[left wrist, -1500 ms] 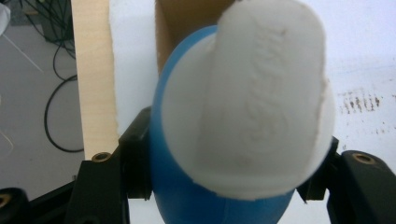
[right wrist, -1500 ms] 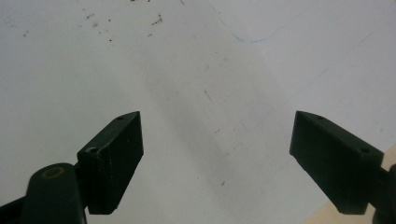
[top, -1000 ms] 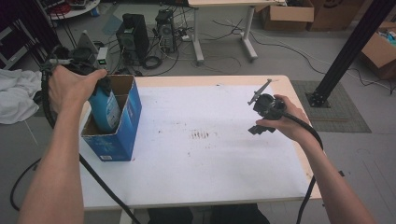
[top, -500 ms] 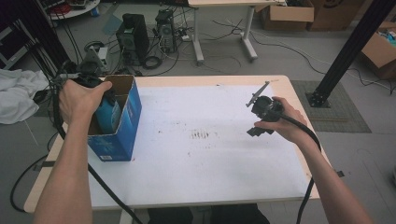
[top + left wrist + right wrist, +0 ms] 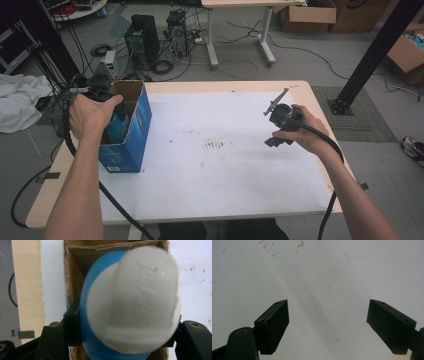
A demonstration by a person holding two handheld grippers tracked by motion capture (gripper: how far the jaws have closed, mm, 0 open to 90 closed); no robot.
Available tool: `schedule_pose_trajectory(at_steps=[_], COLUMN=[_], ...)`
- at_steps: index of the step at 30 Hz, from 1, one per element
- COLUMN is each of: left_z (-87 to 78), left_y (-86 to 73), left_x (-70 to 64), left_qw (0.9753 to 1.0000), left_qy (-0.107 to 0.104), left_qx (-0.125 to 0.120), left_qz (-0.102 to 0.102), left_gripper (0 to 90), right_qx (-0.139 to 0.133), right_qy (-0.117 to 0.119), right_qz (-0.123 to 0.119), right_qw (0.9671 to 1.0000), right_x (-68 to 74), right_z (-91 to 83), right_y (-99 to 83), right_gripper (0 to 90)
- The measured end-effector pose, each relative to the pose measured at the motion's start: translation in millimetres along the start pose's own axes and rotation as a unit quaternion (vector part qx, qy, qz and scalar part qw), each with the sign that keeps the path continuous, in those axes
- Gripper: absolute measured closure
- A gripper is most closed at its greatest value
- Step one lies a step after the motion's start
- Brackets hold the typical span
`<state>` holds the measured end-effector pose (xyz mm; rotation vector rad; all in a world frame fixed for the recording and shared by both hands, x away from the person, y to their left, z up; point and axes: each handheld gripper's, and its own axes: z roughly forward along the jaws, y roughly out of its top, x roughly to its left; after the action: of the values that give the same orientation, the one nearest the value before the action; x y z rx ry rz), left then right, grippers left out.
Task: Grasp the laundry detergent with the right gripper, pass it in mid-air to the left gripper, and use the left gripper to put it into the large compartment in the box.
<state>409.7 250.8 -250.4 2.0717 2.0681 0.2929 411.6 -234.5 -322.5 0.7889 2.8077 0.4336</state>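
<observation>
Sitting partway down inside the blue cardboard box [image 5: 131, 134], the blue bottle [image 5: 100, 345] with its white cap [image 5: 135, 302] is pinched at both sides by the left tool [image 5: 125, 335], jaws pressed against its body just below the cap. That box stands at the left edge of the white table [image 5: 225, 170]. Well to the right of the box, the right tool [image 5: 327, 325] hangs above bare tabletop, jaws spread wide.

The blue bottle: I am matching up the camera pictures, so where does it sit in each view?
High view: blue bottle at left, inside the blue cardboard box, under the left hand.
Left gripper view: centre, white cap toward the camera, between the black jaws.
Right gripper view: not in it.
Shared landmark: the white table top.
</observation>
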Motion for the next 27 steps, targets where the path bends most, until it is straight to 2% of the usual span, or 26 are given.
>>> schedule_pose_trajectory(at_steps=[10, 17, 27], left_z=[14.9, 25.0, 33.8], left_y=[-4.2, -6.7, -10.8], left_x=[1.1, 0.2, 0.5], left_qw=[1.0, 0.9999, 0.9999], left_qy=[-0.001, 0.007, 0.007], left_qx=[0.003, 0.006, 0.007], left_qz=[-0.006, -0.007, -0.007], left_gripper=[37.8, 37.8, 37.8], right_qx=[0.002, 0.003, 0.006], right_qy=[0.002, 0.004, 0.004], right_qz=[0.0, 0.002, 0.004], right_qw=[1.0, 1.0, 1.0], right_x=[0.2, 0.4, 0.7], right_z=[2.9, 4.8, 7.4], right_y=[-2.4, -3.8, -5.0], right_gripper=[18.2, 18.3, 18.4])
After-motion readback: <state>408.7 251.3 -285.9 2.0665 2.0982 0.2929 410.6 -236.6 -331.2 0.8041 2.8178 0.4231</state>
